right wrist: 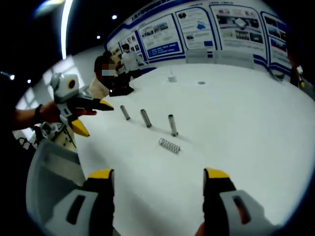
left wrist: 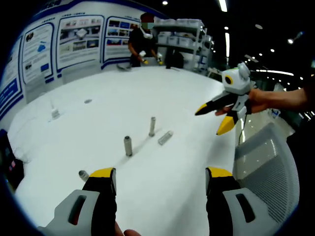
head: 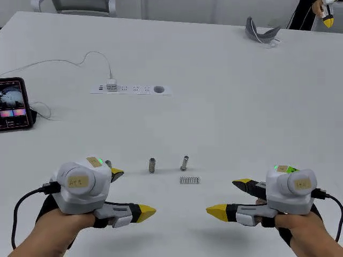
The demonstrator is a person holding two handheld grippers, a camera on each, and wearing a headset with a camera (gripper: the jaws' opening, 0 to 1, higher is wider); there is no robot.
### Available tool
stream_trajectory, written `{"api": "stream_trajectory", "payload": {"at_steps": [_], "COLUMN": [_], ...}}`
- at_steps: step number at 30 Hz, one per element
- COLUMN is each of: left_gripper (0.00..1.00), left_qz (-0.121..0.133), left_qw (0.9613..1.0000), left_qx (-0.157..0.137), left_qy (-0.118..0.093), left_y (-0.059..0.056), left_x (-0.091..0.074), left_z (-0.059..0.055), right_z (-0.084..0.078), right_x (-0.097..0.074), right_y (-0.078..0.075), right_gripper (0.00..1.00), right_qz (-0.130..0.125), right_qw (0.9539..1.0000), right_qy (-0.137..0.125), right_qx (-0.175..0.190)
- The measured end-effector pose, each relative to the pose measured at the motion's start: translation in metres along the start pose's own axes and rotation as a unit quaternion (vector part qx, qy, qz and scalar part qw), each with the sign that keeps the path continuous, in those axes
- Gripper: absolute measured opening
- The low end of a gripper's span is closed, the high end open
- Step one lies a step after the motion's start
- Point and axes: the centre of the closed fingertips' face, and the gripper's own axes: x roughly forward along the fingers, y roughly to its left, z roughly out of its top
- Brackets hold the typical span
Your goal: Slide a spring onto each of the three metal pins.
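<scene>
One loose spring lies flat on the white bench, close to the near edge. It is just in front of the right pin, near it but not touching. That pin stands upright and bare. The middle pin stands upright beside it and shows ribbed coils along its shaft, so a spring is already on it. In the head view the left pin is partly hidden behind the left gripper. In the right gripper view it stands in line with the other two, but it is too small to tell whether it carries a spring. The three pins form a short row along the near edge.

The left gripper is held over the near-left part of the bench. Its jaws are spread wide with nothing between them, and its yellow tips point in toward the row. The right gripper mirrors it at the near right, jaws likewise wide and empty. Its tips point toward the loose spring but are well apart from it.

Farther back, about mid-bench, a white power strip lies flat with a white plug in it. A thin cable curves from the plug toward the left edge. A tablet with a lit screen lies at the left edge. A grey curved object sits near the far right corner, where a person stands. A chair stands at the far edge.
</scene>
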Motion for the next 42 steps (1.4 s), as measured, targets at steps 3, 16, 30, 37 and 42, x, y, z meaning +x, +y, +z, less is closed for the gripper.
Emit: {"api": "stream_trajectory", "payload": {"at_steps": [3,16,30,37,42], "left_gripper": [0.75,0.75,0.75,0.75,0.74], "left_qz": [-0.006,-0.025,-0.052,-0.064,-0.073], "left_qw": [1.0,0.9992,0.9966,0.9943,0.9923], "left_qx": [0.006,0.026,0.058,0.078,0.092], "left_qy": [0.004,0.015,0.027,0.033,0.041], "left_y": [-0.005,-0.017,-0.03,-0.032,-0.034], "left_x": [0.005,0.022,0.044,0.054,0.064], "left_z": [0.002,0.008,0.016,0.022,0.023], "right_z": [-0.001,-0.006,-0.007,-0.01,-0.012], "right_x": [-0.003,-0.008,-0.019,-0.028,-0.032], "right_y": [0.002,0.01,0.008,0.007,0.006], "right_gripper": [0.76,0.76,0.76,0.76,0.76], "right_qz": [-0.001,0.002,-0.006,-0.009,-0.011], "right_qw": [1.0,0.9998,0.9997,0.9998,0.9997], "right_qy": [-0.004,-0.013,-0.018,-0.015,-0.015], "right_qx": [0.004,0.013,0.013,0.011,0.014]}}
